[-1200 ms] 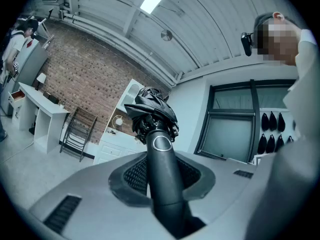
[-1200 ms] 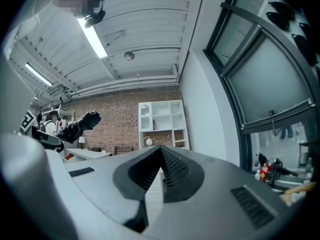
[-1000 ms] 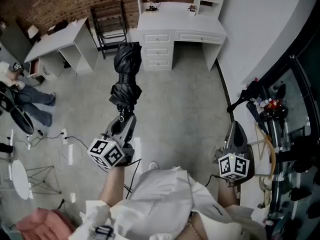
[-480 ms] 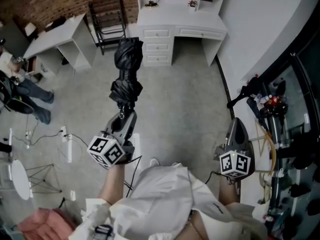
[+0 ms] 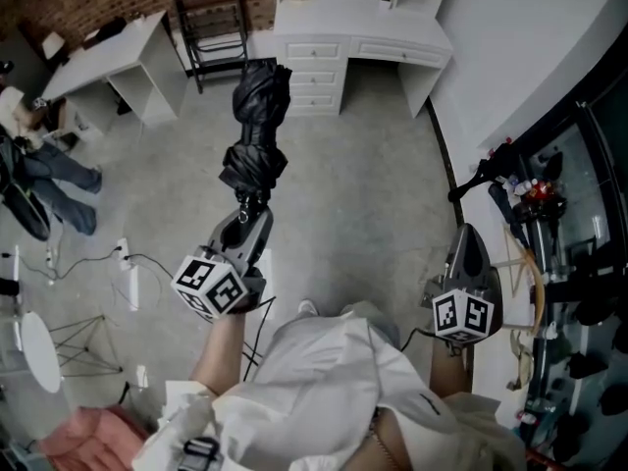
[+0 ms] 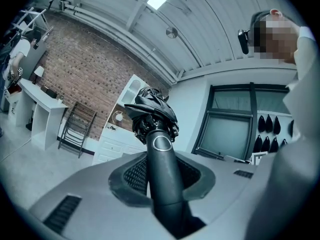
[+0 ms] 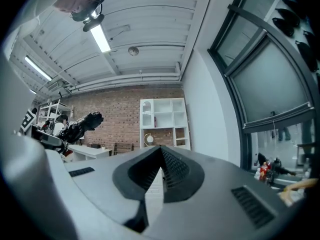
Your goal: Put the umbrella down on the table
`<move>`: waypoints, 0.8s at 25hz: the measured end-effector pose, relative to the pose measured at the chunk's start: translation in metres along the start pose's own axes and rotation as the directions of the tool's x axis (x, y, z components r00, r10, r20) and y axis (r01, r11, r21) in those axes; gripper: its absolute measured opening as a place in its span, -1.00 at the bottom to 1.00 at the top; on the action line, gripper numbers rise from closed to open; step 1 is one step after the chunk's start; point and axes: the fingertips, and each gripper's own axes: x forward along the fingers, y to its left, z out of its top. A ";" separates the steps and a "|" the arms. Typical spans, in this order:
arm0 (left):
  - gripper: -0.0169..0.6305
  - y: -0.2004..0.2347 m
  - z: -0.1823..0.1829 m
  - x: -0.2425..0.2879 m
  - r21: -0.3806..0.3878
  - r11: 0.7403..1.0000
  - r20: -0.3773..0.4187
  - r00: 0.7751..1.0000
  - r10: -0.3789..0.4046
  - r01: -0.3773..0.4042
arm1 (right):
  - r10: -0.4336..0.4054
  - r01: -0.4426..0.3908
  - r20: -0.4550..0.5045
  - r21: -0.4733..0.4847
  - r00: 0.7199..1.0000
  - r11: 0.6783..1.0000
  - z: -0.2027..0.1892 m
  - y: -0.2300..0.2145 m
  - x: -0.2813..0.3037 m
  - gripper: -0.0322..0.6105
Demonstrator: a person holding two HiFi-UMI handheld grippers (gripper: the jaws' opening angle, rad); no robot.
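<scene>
Black umbrella, folded, carried over the floor, well short of the white desk.
Left gripper clamps its handle (canopy bunched ahead); right gripper is empty, jaws seemingly closed together.

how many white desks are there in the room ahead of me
2. A plain desk stands at the upper left of the head view, by the brick wall. A desk with drawers stands at the top centre. Others may lie outside the frame.
</scene>
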 end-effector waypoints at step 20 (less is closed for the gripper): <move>-0.57 0.023 0.003 0.042 0.009 1.000 -0.009 1.000 0.005 -0.005 | 0.010 -0.010 0.004 0.011 1.000 1.000 -0.016 -0.003 0.055 -0.84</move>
